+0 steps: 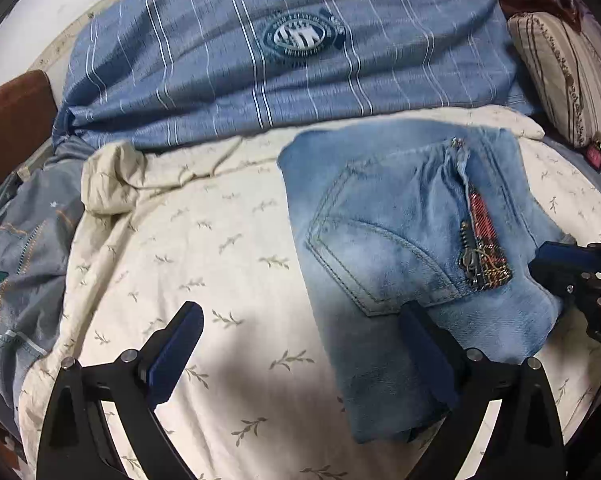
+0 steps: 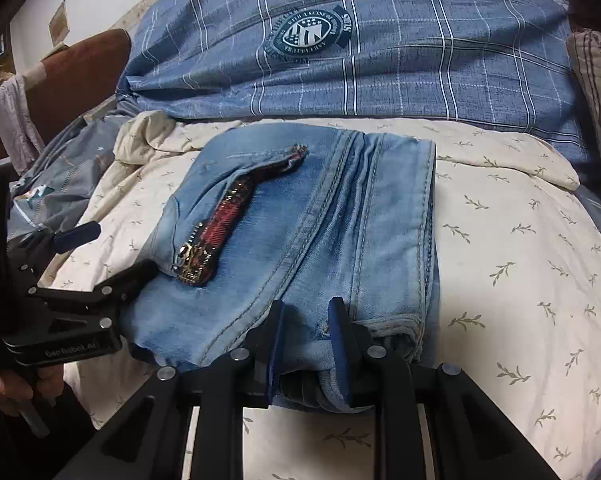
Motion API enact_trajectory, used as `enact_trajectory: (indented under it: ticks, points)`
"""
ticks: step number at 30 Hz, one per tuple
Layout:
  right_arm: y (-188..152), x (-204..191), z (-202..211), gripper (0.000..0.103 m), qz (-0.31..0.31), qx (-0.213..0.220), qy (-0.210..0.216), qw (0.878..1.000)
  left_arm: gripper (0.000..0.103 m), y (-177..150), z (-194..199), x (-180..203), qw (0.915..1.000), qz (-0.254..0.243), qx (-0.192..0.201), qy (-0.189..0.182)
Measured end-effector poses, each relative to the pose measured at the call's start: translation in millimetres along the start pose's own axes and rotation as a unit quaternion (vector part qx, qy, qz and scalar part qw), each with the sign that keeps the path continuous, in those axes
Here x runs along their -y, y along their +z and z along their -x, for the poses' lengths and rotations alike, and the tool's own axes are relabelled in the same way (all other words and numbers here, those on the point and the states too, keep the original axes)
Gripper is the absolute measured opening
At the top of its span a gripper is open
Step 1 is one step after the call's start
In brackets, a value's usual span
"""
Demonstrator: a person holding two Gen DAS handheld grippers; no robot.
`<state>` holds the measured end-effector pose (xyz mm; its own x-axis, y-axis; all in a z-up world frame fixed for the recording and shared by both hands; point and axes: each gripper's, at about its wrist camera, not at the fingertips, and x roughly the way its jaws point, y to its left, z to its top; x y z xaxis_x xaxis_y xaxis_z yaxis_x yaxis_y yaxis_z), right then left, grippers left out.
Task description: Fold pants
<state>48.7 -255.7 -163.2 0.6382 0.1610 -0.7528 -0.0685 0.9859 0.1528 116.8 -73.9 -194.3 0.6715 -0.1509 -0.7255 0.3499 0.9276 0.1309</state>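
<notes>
Light blue jeans lie folded into a compact stack on a cream leaf-print bedsheet; a zipper with red plaid lining faces up. They also show in the right wrist view. My left gripper is open; its right finger rests on the jeans' near left edge, its left finger over bare sheet. My right gripper is shut on the jeans' near edge, with denim bunched between the pads. The left gripper shows at the left of the right wrist view.
A blue striped quilt with a round crest lies behind the jeans. A striped pillow is at the far right. Grey bedding is bunched at the left. A brown cushion stands at the far left.
</notes>
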Motion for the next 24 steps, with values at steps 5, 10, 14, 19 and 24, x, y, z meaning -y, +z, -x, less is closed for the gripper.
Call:
enact_trajectory:
  ticks: [5,10,14,19,24]
  points:
    - [-1,0,-2,0.026,0.002,0.002,0.0,1.0,0.1,-2,-8,-3,0.9996,0.015,-0.019,-0.016]
    - [3,12,14,0.025,-0.021,0.021,0.035,0.999,0.099,2,0,-15,0.9984,0.038,-0.017,-0.037]
    - [8,34,40,0.04,-0.06,0.071,0.045,0.995,0.099,9,17,-31,0.9975,0.059,0.026,-0.03]
    - [14,64,63,0.072,-0.105,0.123,0.035,0.986,0.1,19,23,-56,0.9917,0.106,0.05,-0.052]
    - [27,84,43,0.071,-0.127,0.093,0.006,0.987,0.099,28,-11,-67,0.9848,0.151,-0.018,-0.084]
